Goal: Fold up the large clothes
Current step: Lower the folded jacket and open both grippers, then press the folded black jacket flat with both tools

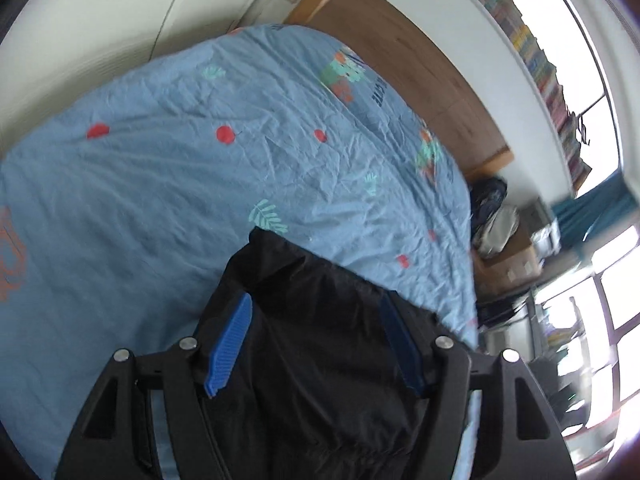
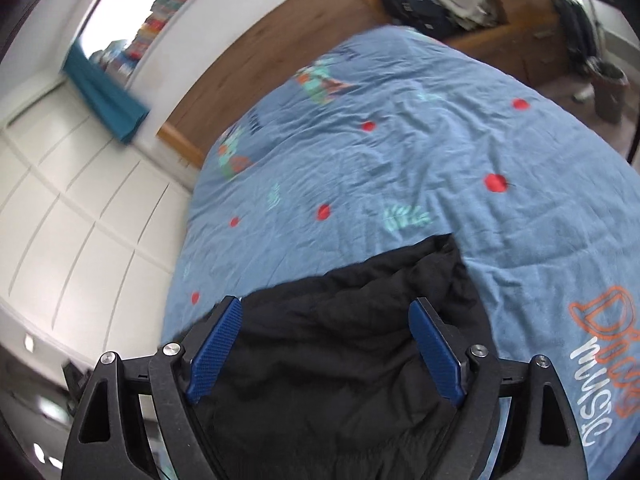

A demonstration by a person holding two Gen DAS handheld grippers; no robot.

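Black garment [image 1: 304, 360] lay bunched on the blue printed bedspread [image 1: 200, 160] at the near edge of the bed, below both cameras. Left gripper [image 1: 316, 344] was spread, blue pads clear of the cloth, which showed between and beneath them. Right gripper [image 2: 324, 348] was likewise spread wide above the same garment [image 2: 340, 340], pinching nothing. Wooden headboard [image 1: 420, 80] stood beyond the bedspread [image 2: 400, 160].

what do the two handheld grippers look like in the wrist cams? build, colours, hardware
Both match: the left gripper and right gripper each have a matte black frame with triangular cut-outs, black linkage arms pinned by round silver bolts, and two flat blue ribbed pads. No cables, markings, hands or sleeves in view.
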